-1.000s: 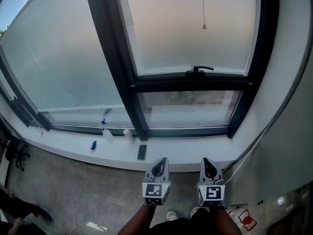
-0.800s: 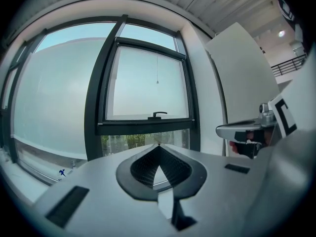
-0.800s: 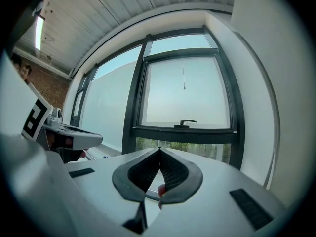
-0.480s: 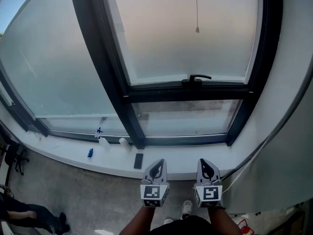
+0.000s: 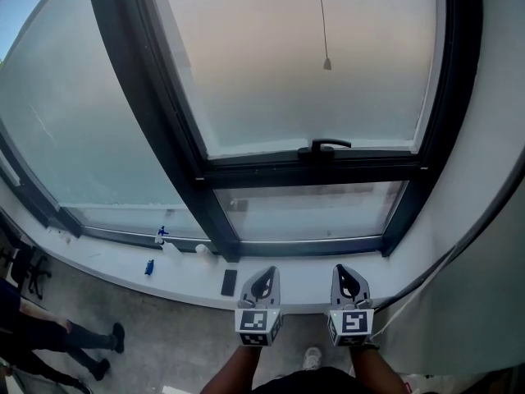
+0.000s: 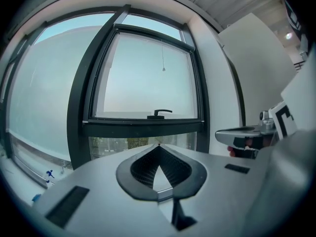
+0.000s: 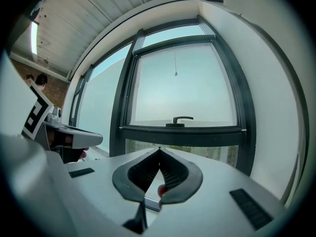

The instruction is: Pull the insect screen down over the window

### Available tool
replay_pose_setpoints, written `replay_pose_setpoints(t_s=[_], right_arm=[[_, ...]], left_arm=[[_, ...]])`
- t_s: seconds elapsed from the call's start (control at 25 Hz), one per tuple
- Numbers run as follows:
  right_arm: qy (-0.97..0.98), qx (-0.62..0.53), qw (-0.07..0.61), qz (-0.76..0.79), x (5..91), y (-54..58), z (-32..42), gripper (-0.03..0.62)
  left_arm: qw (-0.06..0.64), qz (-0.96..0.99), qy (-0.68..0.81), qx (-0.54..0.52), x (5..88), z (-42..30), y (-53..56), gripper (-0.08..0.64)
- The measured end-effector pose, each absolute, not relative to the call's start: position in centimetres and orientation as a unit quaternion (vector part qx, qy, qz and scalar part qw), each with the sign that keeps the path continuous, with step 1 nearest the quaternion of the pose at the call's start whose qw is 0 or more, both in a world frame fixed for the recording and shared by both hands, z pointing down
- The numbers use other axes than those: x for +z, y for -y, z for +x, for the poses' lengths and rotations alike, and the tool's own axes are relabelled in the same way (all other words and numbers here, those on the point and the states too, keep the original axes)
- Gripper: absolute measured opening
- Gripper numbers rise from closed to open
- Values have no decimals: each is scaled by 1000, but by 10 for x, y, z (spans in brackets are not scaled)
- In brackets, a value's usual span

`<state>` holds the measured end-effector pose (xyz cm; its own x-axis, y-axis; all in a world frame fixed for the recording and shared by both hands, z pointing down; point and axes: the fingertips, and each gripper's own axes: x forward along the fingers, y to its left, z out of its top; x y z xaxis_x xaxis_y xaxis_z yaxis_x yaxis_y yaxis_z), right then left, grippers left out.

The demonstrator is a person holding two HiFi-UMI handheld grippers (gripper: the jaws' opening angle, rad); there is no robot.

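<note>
Well, the only part of the insect screen I can pick out is its pull cord (image 5: 326, 62), a thin line with a small end piece that hangs in front of the upper pane of the window (image 5: 312, 72), right of that pane's middle and well above the rail; the screen's own fabric I cannot make out. Straight below the cord a black handle (image 5: 325, 145) sits on the bottom rail of the dark frame, and under that rail a lower pane (image 5: 312, 212) shows some greenery outside. A white sill (image 5: 287, 269) runs beneath the glass, carrying a dark flat rectangle (image 5: 228, 282), a small white container (image 5: 201, 250), a spray bottle (image 5: 162, 236) and a small blue item (image 5: 149, 266) towards its left. My left gripper (image 5: 267, 273) and right gripper (image 5: 344, 271) sit side by side low in the head view, a little apart, both pointing at the window from just short of the sill and far below the cord. Each one is clenched tip to tip with nothing between its jaws, as both gripper views show. A person's legs (image 5: 74, 343) stand on the floor at the lower left.
</note>
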<state>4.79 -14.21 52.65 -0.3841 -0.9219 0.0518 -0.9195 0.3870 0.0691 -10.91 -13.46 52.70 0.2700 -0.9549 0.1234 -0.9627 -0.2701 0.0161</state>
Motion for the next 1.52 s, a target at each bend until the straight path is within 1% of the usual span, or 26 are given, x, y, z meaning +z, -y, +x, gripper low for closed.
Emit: replay_pose_setpoints(t_s=[0.44, 0.56, 0.68, 0.76, 1.0, 1.2, 1.52], right_arm=[[844, -9, 36, 535, 531, 195, 52, 5], [848, -10, 37, 529, 532, 208, 51, 5], [847, -14, 36, 530, 532, 224, 57, 5], [845, -11, 34, 534, 530, 234, 63, 5], [842, -11, 33, 538, 527, 258, 61, 5], [828, -5, 33, 560, 532, 281, 67, 5], [809, -14, 33, 586, 524, 321, 72, 5]], left_arm=[[42, 788, 611, 65, 545, -102, 184, 3], [60, 780, 620, 58, 539, -103, 197, 2], [86, 786, 612, 21, 539, -102, 209, 2], [89, 785, 613, 13, 537, -104, 216, 2], [84, 785, 614, 13, 534, -107, 239, 2], [55, 793, 606, 20, 522, -108, 267, 3], [69, 805, 589, -8, 515, -117, 311, 2]])
